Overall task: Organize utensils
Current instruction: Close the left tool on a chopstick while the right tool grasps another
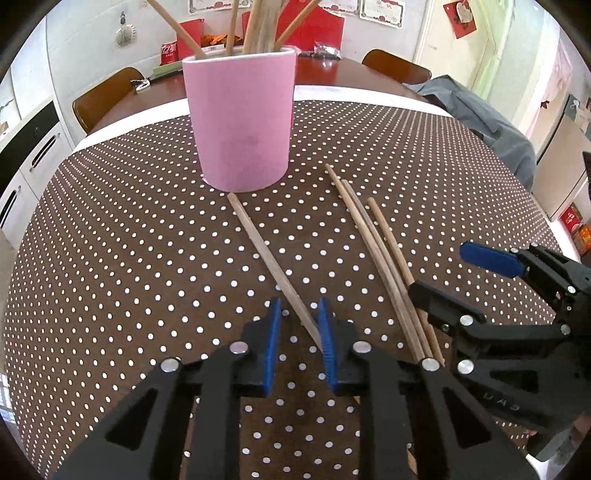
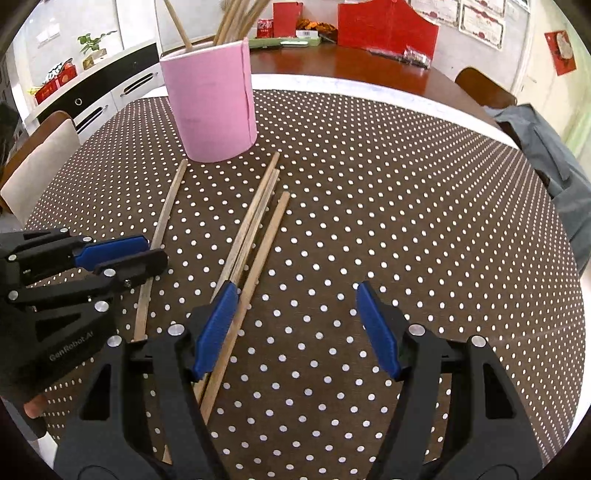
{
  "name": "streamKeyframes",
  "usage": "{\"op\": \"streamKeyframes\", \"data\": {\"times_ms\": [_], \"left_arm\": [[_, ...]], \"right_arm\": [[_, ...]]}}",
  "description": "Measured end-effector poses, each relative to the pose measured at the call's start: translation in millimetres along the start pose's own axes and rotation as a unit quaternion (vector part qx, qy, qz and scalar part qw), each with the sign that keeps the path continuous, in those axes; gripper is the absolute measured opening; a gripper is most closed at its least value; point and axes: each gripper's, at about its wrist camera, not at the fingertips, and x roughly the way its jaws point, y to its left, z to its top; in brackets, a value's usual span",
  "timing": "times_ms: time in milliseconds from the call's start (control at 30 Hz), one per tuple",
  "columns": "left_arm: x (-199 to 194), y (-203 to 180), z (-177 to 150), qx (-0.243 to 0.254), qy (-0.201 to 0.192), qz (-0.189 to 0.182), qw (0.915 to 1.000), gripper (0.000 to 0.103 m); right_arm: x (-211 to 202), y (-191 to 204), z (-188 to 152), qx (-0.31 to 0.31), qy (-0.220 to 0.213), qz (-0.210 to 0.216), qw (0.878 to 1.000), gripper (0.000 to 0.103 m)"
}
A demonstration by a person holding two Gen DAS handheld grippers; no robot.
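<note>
A pink cup (image 1: 242, 118) holding several wooden chopsticks stands on the dotted tablecloth; it also shows in the right wrist view (image 2: 212, 101). A single chopstick (image 1: 266, 254) lies in front of the cup, its near end between the pads of my left gripper (image 1: 298, 343), which is open around it without pinching. Three more chopsticks (image 1: 380, 258) lie to the right, also seen in the right wrist view (image 2: 251, 236). My right gripper (image 2: 295, 328) is wide open, its left finger (image 2: 216, 328) over the three chopsticks. The single chopstick (image 2: 164, 225) passes under the left gripper (image 2: 129, 254).
The brown polka-dot tablecloth (image 1: 129, 240) covers a table with a white border (image 2: 369, 85). Wooden chairs (image 1: 107, 96), red boxes (image 2: 384, 26) and a soda can (image 1: 168, 52) sit behind. Grey cloth (image 2: 554, 155) hangs at the right edge.
</note>
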Motion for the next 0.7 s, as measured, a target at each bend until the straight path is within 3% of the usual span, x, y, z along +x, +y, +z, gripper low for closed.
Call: {"op": "streamKeyframes", "data": {"times_ms": [100, 167, 233, 300, 400, 533, 700], "left_arm": [[0, 3, 0, -0.007, 0.0, -0.003, 1.0, 0.021], [1, 3, 2, -0.011, 0.002, -0.002, 0.9999, 0.021], [2, 4, 4, -0.018, 0.006, -0.001, 0.9998, 0.021], [3, 4, 7, -0.02, 0.008, 0.004, 0.9997, 0.016], [3, 9, 7, -0.037, 0.007, -0.001, 0.9993, 0.012], [1, 10, 5, -0.047, -0.004, -0.004, 0.9989, 0.005], [-15, 6, 4, -0.041, -0.036, -0.006, 0.9985, 0.005]], "right_arm": [[4, 2, 1, -0.01, 0.015, 0.001, 1.0, 0.066], [5, 7, 5, -0.019, 0.018, 0.003, 1.0, 0.059], [7, 8, 9, -0.026, 0.021, 0.008, 0.999, 0.045], [7, 7, 15, -0.027, 0.028, 0.012, 0.999, 0.024], [9, -3, 20, -0.021, 0.035, 0.025, 0.999, 0.012], [9, -15, 20, -0.002, 0.032, 0.05, 0.998, 0.006], [3, -23, 19, 0.017, 0.012, 0.085, 0.996, 0.006]]}}
